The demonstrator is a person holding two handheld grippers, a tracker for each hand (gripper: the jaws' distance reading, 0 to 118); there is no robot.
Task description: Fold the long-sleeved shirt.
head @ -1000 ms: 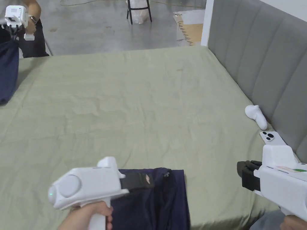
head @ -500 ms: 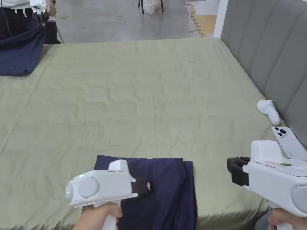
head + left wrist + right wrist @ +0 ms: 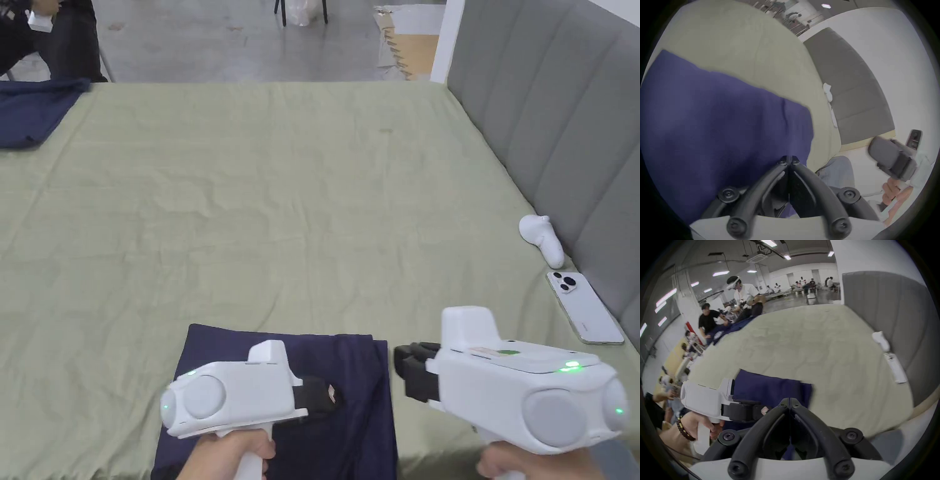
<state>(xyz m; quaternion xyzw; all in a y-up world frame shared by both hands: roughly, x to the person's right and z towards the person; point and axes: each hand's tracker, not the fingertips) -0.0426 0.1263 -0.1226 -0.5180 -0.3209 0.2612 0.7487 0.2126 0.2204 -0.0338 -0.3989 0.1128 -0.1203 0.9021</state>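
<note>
Right gripper (image 3: 403, 369) is coming closer to the shirt (image 3: 350, 369) at the bed's (image 3: 300, 206) near edge; both grippers are clenched, empty. Folding looks finished; next is withdrawing.

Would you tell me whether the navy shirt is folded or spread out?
Folded: the navy shirt lies as a compact rectangle with straight edges on the bed.

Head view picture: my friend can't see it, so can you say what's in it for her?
A folded dark blue shirt lies at the near edge of a big green bed. Two white hand-held grippers hang over it, the left gripper above the shirt, the right gripper beside its edge. A phone rests by the grey headboard.
</note>
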